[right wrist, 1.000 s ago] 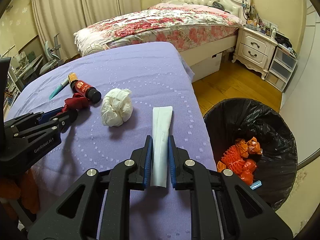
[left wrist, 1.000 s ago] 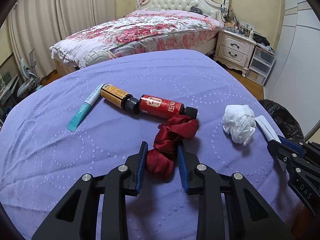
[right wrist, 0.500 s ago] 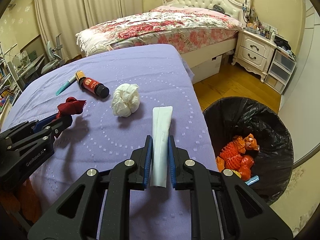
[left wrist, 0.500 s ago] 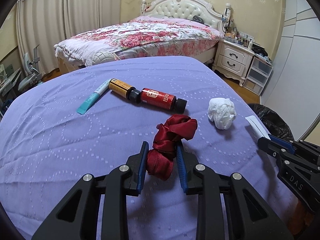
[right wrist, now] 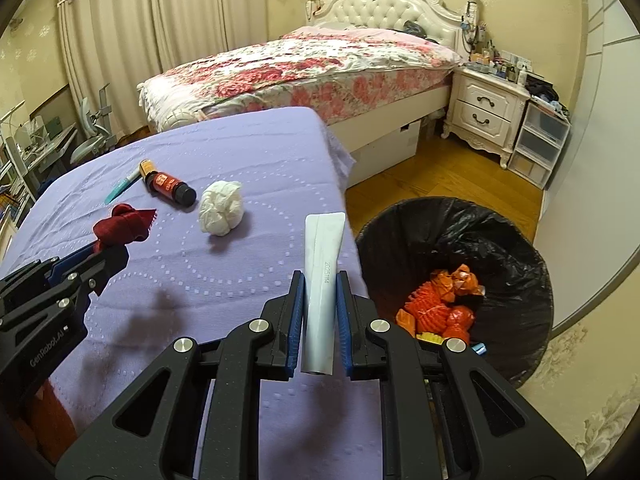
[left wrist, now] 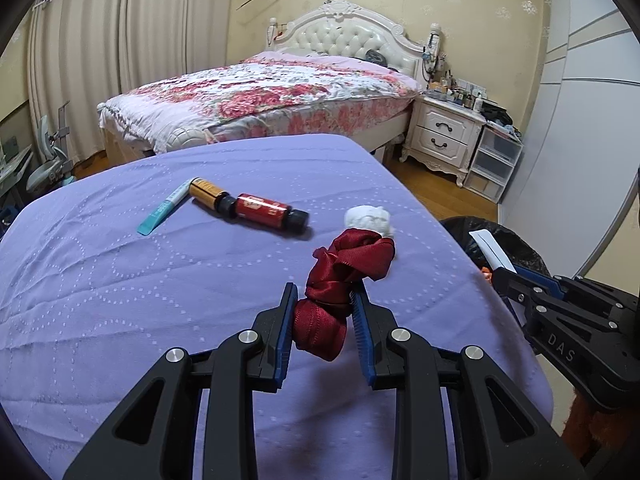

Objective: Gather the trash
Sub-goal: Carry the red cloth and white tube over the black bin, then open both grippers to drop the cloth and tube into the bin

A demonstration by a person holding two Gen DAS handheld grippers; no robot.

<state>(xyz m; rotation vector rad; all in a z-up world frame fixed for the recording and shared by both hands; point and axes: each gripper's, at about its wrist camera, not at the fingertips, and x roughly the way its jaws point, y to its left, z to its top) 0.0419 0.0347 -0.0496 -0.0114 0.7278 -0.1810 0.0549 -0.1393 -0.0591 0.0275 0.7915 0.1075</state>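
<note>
My left gripper (left wrist: 324, 300) is shut on a crumpled dark red ribbon (left wrist: 344, 276) and holds it above the purple table (left wrist: 120, 280). My right gripper (right wrist: 320, 280) is shut on a flat white tube (right wrist: 322, 264), lifted over the table's right edge. The black-lined trash bin (right wrist: 508, 256) stands on the floor to the right, with orange and red trash inside. On the table lie a white paper wad (right wrist: 222, 208), a red bottle (left wrist: 266, 210), an orange bottle (left wrist: 206, 192) and a teal tube (left wrist: 162, 210).
A bed with a floral cover (right wrist: 304, 68) stands behind the table. A white nightstand (right wrist: 486, 112) and plastic drawers (right wrist: 538, 144) stand at the back right. A wooden floor (right wrist: 420, 176) lies between the table and the bed.
Both grippers have lifted with their loads. The left gripper has carried the red ribbon up off the table. The right gripper has raised the white tube toward the bin side.
</note>
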